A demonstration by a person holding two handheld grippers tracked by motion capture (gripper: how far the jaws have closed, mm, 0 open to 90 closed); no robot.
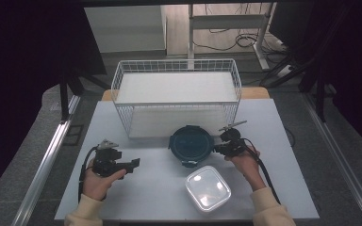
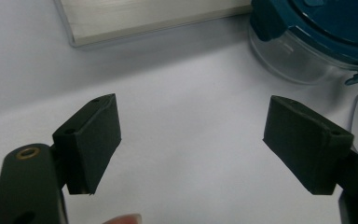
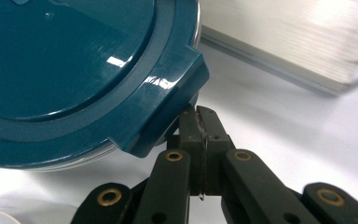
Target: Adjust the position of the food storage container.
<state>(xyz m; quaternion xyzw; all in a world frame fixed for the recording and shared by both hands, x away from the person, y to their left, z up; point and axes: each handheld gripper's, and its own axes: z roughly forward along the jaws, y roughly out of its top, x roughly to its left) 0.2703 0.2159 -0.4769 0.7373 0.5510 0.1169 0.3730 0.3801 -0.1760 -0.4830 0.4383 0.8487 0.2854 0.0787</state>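
High view: the round clear container with a dark teal clip-on lid (image 1: 191,145) sits on the white bench (image 1: 146,188) just in front of the white wire basket (image 1: 176,96), with a square clear lidded box (image 1: 208,189) nearer the person. The right hand-held gripper (image 1: 218,147) is at the container's right edge; the left hand-held gripper (image 1: 135,163) rests well left of it.

Left gripper view: its jaws stand wide apart over bare bench, nothing between them.

Right gripper view: jaws pressed together, tips tucked under a glossy teal lid clasp (image 3: 168,112). This looks like prying that clasp; next likely calls for a levering lift.
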